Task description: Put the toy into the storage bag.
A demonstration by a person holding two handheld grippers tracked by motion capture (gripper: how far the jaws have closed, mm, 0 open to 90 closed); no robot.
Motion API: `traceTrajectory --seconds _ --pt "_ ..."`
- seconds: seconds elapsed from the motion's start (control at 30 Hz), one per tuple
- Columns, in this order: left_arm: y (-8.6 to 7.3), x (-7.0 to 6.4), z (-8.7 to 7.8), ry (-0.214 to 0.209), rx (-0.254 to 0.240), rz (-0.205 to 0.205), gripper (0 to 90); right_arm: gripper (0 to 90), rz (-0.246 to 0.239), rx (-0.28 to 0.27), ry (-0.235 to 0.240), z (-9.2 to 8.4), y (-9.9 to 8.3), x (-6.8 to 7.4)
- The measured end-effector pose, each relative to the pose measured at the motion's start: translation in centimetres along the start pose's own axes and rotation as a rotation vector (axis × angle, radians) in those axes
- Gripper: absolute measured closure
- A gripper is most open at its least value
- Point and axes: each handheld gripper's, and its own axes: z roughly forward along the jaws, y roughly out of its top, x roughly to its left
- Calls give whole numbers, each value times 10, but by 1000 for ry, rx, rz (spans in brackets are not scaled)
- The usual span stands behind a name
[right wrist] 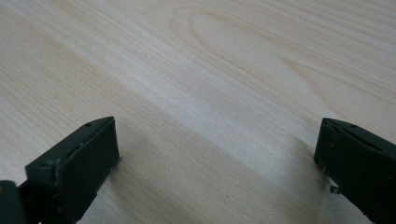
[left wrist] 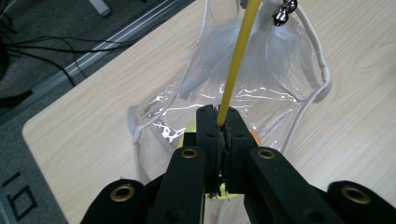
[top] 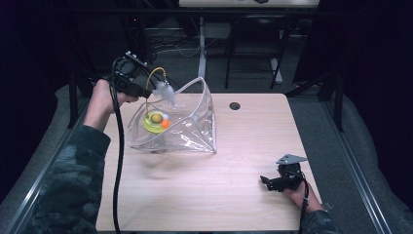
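Note:
A clear plastic bag (top: pixel 192 124) with a white cord rim stands open on the wooden table (top: pixel 243 204). Inside it lie a yellow-green ring toy (top: pixel 155 122), an orange ball (top: pixel 165 124) and a small white ball. My left gripper (top: pixel 146 92) hovers over the bag's left rim, shut on a thin yellow wand (left wrist: pixel 236 65). The wand arcs over and carries a white feather tuft (top: pixel 163 90) and a small bell (left wrist: pixel 282 14) above the bag's mouth. My right gripper (top: pixel 265 181) rests open low over bare table near the front right, nothing between its jaws.
A round cable hole (top: pixel 234 106) sits in the table behind the bag. Table legs, a chair and cables stand on the dark floor beyond the far edge. The left gripper's black cable (top: pixel 117 161) hangs along the table's left side.

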Motion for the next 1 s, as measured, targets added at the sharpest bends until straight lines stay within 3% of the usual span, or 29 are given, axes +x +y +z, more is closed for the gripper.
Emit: traceTrajectory --seconds 0.23,0.37,0.67,0.83,0.93,1.0 --pt "-2 -5 19 -31 16 -5 881 0 0 -1 0 0 0 0" --pt "-3 -7 29 -25 12 -7 880 0 0 -1 0 0 0 0" --pt "-8 -2 50 -75 17 -56 880 0 0 -1 1 0 0 0" --pt "-6 -3 61 -72 32 -54 880 0 0 -1 1 0 0 0" --pt "-7 -6 66 -36 32 -32 880 0 0 -1 1 0 0 0" --pt "-9 -8 71 -37 47 -26 880 0 0 -1 1 0 0 0"
